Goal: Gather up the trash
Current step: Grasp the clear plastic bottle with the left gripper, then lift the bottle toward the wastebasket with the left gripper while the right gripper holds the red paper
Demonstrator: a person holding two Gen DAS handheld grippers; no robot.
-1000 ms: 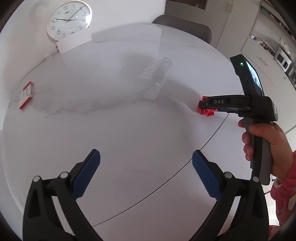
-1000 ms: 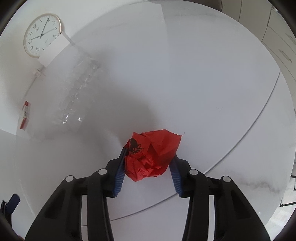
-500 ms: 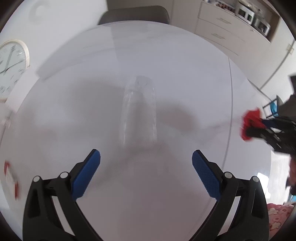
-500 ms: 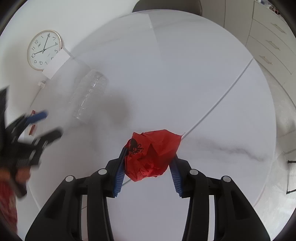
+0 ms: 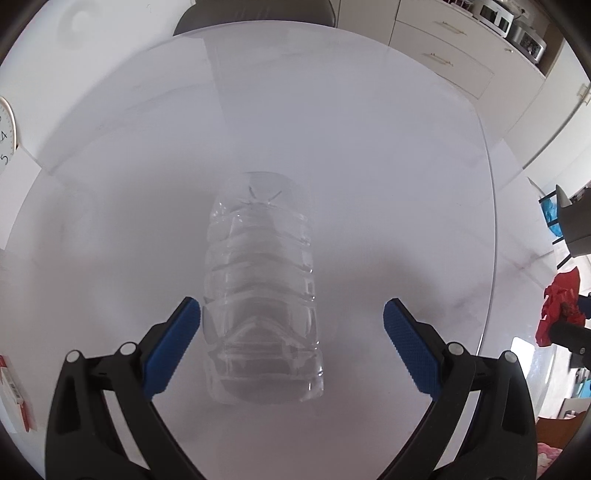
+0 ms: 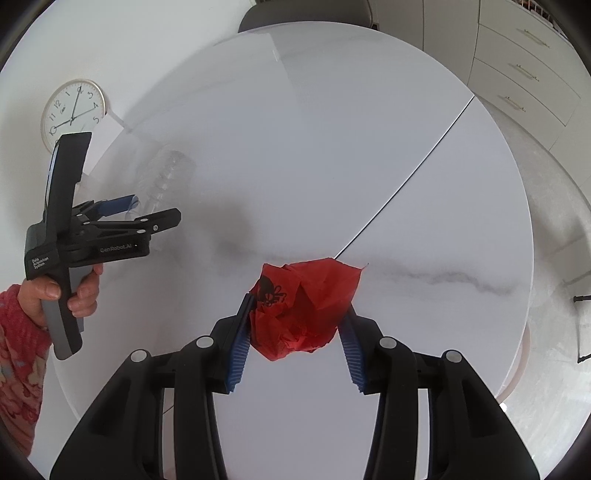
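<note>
A clear crushed plastic bottle [image 5: 260, 295] lies on the round white table [image 5: 369, 147], its near end between the fingers of my left gripper [image 5: 291, 339], which is open and not touching it. The bottle [image 6: 166, 181] and left gripper [image 6: 147, 214] also show in the right wrist view. My right gripper [image 6: 295, 339] is shut on a crumpled red wrapper [image 6: 303, 306] and holds it above the table. The wrapper [image 5: 559, 314] shows at the right edge of the left wrist view.
A red-and-white packet [image 5: 13, 398] lies at the table's left edge. A wall clock [image 6: 72, 114] leans behind the table. A grey chair [image 5: 258, 14] stands at the far side. White drawers [image 6: 524, 74] are at the right. A seam [image 6: 402, 188] crosses the table.
My left gripper has swung towards the bottle and closed in until its open fingers flank the bottle's near end. My right gripper has lifted the red wrapper off the table and pulled back.
</note>
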